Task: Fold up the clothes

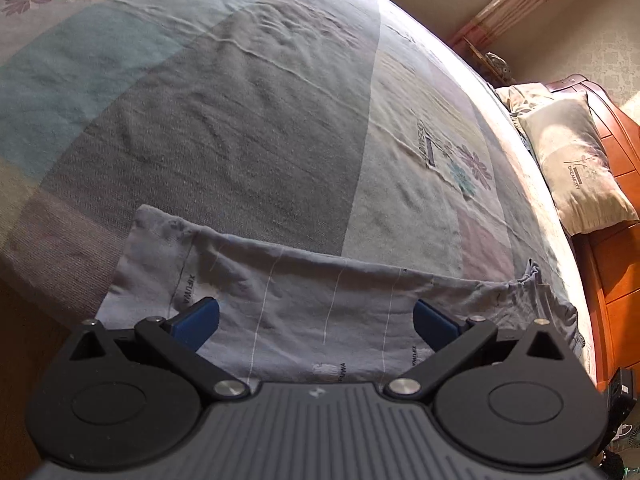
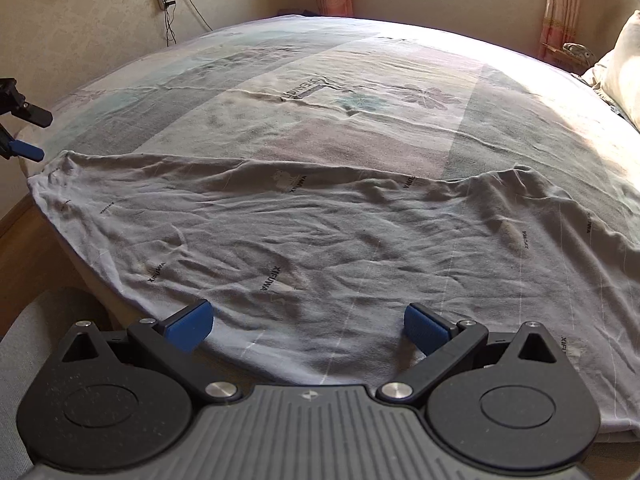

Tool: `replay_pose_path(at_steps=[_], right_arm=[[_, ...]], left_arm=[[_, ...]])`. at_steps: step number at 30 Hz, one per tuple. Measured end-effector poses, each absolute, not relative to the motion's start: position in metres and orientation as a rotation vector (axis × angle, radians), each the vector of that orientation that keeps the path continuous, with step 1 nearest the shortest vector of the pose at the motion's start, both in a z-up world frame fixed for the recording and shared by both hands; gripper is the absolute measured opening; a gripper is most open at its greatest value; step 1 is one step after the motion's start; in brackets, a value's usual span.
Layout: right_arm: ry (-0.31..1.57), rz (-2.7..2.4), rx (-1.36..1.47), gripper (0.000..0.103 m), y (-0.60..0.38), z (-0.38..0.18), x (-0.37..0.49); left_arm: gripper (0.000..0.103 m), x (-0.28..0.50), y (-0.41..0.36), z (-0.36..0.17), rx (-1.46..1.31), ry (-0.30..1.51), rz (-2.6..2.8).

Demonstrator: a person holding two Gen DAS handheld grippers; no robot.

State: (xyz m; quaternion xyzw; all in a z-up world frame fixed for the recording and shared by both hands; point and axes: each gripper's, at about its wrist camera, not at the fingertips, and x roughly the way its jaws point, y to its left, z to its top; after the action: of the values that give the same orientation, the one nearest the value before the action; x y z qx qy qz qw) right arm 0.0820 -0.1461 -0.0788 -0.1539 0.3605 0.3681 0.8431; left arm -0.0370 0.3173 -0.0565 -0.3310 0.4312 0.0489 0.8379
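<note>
the right hand-held gripper (image 2: pixel 308 328) hovers with its blue pads spread wide and nothing between them, just above the near hem of a pale grey garment (image 2: pixel 320 240) spread along the near edge of the bed (image 2: pixel 360 92). the left hand-held gripper (image 1: pixel 316 320) stands likewise agape and empty over the cloth's left end, close to the bed's near left corner; it also shows at the left border of the right wrist view (image 2: pixel 24 136), beside the garment's far left tip. the garment, printed with small dark lettering and thin white lines, lies broad and flat but heavily creased, its far edge running in a wavy line across the patchwork bedsheet (image 1: pixel 240 120), its near edge at or slightly over the bed's near side. a pillow (image 1: pixel 576 164) rests at the bed's right end.

whether the cloth is already doubled over or lies as a single spread cannot be told from here; the scene fits a piece laid out for folding as well as one part-folded and released. in judgement, any fold goes best if both grippers pinch matching corners along one edge, take only the layers meant, lift together and keep the cloth taut so the creases draw out and the edges meet squarely.
</note>
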Motion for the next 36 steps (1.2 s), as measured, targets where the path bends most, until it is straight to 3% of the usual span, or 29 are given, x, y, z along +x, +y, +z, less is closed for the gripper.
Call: replay_pose_path(at_steps=[6, 16, 20, 29, 36], right_arm=[[0.792, 0.768, -0.356, 0.103, -0.134, -0.081, 0.072], [0.824, 0.740, -0.356, 0.103, -0.124, -0.082, 0.073], [0.851, 0.726, -0.363, 0.103, -0.118, -0.081, 0.077], [0.855, 0.714, -0.356, 0.103, -0.115, -0.082, 0.080], [0.856, 0.706, -0.350, 0.103, -0.113, -0.082, 0.082]], left_arm=[[0.102, -0.067, 0.318, -0.077, -0.749, 0.846, 0.050], [0.102, -0.069, 0.286, -0.055, -0.590, 0.761, 0.027], [0.102, -0.070, 0.277, -0.078, -0.606, 0.770, 0.027], [0.102, -0.099, 0.288, -0.063, -0.648, 0.715, 0.098], [0.102, -0.110, 0.309, -0.083, -0.809, 0.687, 0.177]])
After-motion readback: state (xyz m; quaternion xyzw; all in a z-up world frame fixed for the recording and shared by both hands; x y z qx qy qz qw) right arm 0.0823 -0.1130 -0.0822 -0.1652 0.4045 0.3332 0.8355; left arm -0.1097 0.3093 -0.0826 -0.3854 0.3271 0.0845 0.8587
